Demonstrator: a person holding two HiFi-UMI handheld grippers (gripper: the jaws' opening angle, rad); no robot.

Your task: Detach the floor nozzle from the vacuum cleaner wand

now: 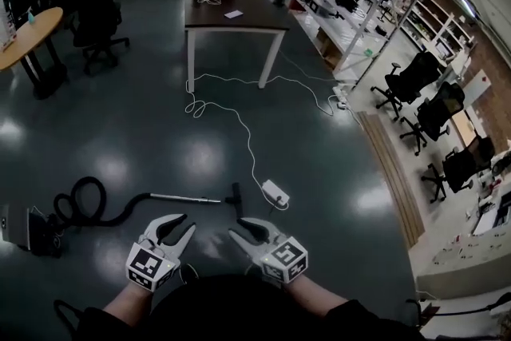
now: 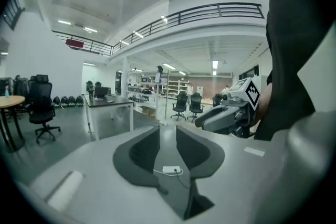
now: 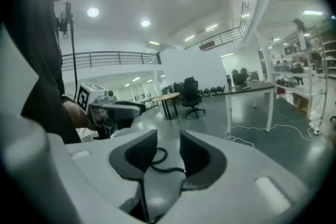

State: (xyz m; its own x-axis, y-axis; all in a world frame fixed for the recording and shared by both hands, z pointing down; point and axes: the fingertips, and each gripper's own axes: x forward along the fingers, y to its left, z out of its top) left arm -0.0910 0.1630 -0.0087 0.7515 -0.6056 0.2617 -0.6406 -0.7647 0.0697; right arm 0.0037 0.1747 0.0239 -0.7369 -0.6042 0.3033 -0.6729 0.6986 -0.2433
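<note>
The vacuum cleaner lies on the dark floor in the head view: body (image 1: 24, 227) at the left, coiled black hose (image 1: 80, 202), and metal wand (image 1: 182, 198) running right. The black floor nozzle (image 1: 236, 200) sits at the wand's right end. My left gripper (image 1: 182, 224) and right gripper (image 1: 239, 228) hover side by side in the air, on my side of the wand and nozzle, touching neither. Both stand partly open with nothing between their jaws. The left gripper view (image 2: 167, 131) looks level across the room; the right gripper view (image 3: 168, 138) shows a black hose loop (image 3: 157, 157) on the floor beyond.
A white power strip (image 1: 275, 192) with its cable lies just right of the nozzle. A dark table (image 1: 235, 12) stands farther off. Office chairs (image 1: 96, 4), a round table (image 1: 28, 32) and shelving (image 1: 351, 4) line the room's edges.
</note>
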